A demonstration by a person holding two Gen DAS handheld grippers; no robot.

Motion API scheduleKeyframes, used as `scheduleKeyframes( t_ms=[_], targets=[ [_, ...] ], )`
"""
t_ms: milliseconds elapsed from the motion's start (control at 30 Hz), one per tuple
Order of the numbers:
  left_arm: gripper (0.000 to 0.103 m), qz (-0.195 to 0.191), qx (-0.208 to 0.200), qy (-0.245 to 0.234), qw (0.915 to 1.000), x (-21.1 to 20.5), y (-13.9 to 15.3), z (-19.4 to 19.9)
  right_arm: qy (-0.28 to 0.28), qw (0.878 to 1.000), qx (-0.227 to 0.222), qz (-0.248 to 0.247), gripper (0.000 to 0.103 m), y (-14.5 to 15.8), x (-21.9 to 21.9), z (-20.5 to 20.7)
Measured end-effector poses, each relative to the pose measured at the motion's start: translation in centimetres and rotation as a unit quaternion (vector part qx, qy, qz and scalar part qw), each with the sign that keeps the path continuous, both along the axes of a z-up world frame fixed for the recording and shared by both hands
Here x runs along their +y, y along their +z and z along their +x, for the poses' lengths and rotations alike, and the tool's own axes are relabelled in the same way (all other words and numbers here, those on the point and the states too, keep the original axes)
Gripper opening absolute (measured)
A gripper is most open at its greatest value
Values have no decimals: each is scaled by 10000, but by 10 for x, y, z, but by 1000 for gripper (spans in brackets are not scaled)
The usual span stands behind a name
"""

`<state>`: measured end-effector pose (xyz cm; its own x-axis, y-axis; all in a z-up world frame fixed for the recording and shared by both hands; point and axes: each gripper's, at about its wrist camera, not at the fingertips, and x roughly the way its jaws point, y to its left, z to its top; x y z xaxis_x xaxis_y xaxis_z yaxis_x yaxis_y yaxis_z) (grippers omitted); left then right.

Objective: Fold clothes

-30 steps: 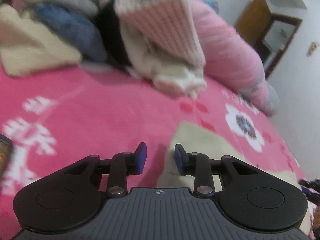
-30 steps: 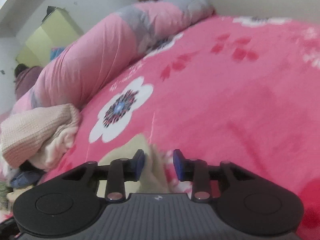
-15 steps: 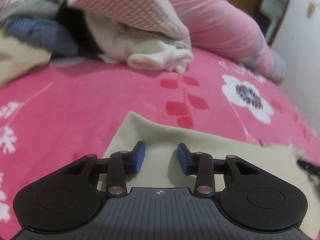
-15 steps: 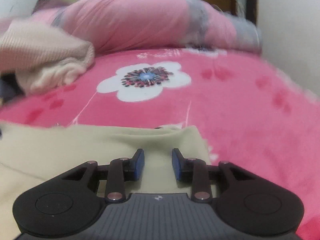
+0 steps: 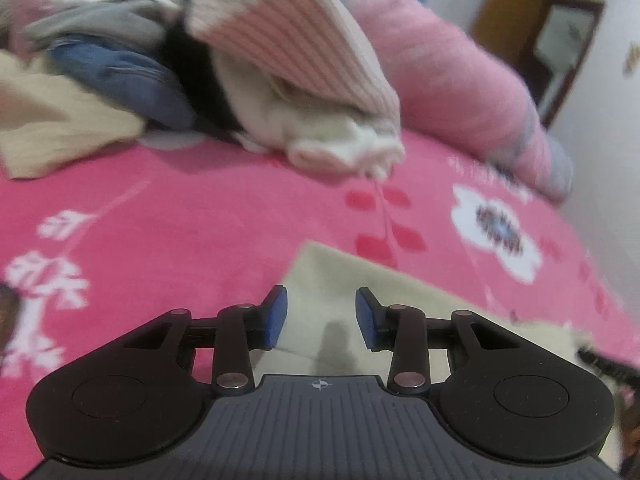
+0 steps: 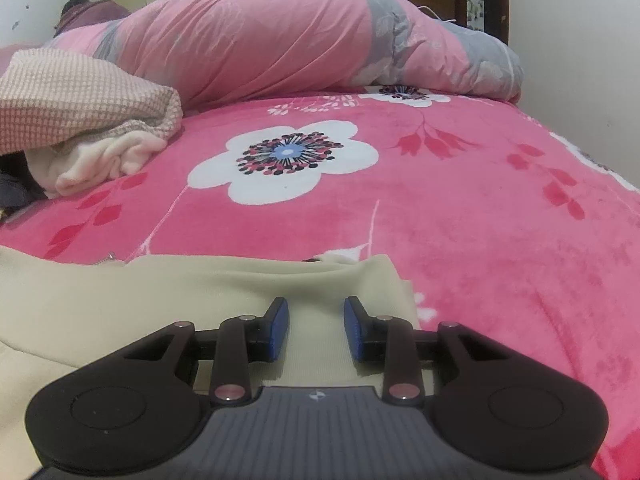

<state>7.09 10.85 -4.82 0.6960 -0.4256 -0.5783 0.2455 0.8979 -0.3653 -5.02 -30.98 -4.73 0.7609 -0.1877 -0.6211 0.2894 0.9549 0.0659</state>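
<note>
- The left claw [image 5: 321, 317] stands partly apart and empty, poised over a corner of the cream garment [image 5: 400, 300].
- The right claw [image 6: 316, 328], likewise narrow-gapped and empty, hovers above the garment's other end, probably so both ends lift together.
- Beyond the claws, unfolded clothes [image 5: 260, 72] wait, heaped on the pink bed [image 6: 460, 220].

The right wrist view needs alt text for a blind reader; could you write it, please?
The right gripper, jaws apart, hangs over a cream garment lying flat on a pink floral blanket. Behind lie a rolled pink quilt and heaped clothes.
</note>
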Motion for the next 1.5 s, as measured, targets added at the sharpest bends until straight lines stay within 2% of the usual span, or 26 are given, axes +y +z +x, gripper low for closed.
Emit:
scheduleKeyframes(
  t_ms=[67, 133, 200, 300, 367, 433, 533, 567, 633, 700, 800, 900, 967, 1000, 1033, 1067, 1167, 1267, 1367, 1433, 1500],
  targets=[
    [38, -157, -49, 41, 9999, 19, 9, -7, -10, 9998, -105, -142, 34, 11, 6, -5],
    [38, -224, -131, 37, 9997, 34, 16, -14, 118, 9977, -468, -468, 34, 31, 28, -17],
    [38, -109, -188, -153, 9996, 36, 19, -16, 642, 9923, -862, -621, 34, 50, 63, -29],
    [38, 241, -124, -776, 9966, 14, 14, -9, 1852, 9756, -1125, -358, 32, 66, 126, -40],
    [38, 561, -96, -1172, 9915, -5, 6, -4, 2687, 9578, -985, -277, 30, 61, 175, -43],
    [38, 916, -33, -1291, 9874, -19, -4, 1, 3378, 9371, -836, -262, 22, 56, 221, -46],
    [38, 1303, 73, -1359, 9821, -33, -18, 10, 3880, 9194, -637, -34, 17, 41, 264, -44],
    [39, 1254, 113, -1352, 9828, -32, -19, 13, 4002, 9153, -455, -55, 16, 31, 276, -42],
    [39, 1172, 189, -1350, 9837, -29, -22, 18, 4078, 9124, -153, -299, 15, 0, 294, -39],
    [39, 1105, 257, -1357, 9842, -26, -24, 22, 4128, 9081, -243, -663, 15, -13, 301, -44],
    [39, 1123, 227, -1418, 9832, -26, -24, 22, 4132, 9085, -197, -596, 10, 15, 301, -44],
    [39, 1147, 197, -1435, 9828, -27, -24, 23, 4201, 9035, -586, -611, 10, 32, 311, -51],
    [39, 1142, 185, -1406, 9833, -28, -24, 23, 4418, 8941, -242, -699, 10, 5, 328, -45],
    [39, 1138, 179, -1391, 9836, -28, -25, 23, 4494, 8884, -243, -905, 11, -12, 336, -46],
    [39, 1127, 167, -1369, 9840, -28, -26, 22, 4524, 8822, -455, -1225, 12, -23, 342, -52],
    [39, 1124, 147, -1365, 9841, -28, -26, 22, 4524, 8788, -521, -1427, 12, -22, 347, -56],
    [39, 1117, 113, -1357, 9844, -28, -26, 21, 4522, 8749, -644, -1609, 10, 0, 353, -64],
    [39, 1100, 94, -1338, 9848, -28, -26, 21, 4524, 8780, -771, -1358, 10, 5, 351, -67],
    [39, 1068, 82, -1318, 9855, -27, -25, 21, 4652, 8759, -587, -1139, 10, -27, 349, -60],
    [39, 1040, 78, -1299, 9860, -25, -24, 20, 4679, 8720, -716, -1247, 10, -17, 352, -65],
    [39, 999, 50, -1207, 9876, -22, -21, 19, 4595, 8779, -955, -946, 10, 6, 340, -70]
  ],
)
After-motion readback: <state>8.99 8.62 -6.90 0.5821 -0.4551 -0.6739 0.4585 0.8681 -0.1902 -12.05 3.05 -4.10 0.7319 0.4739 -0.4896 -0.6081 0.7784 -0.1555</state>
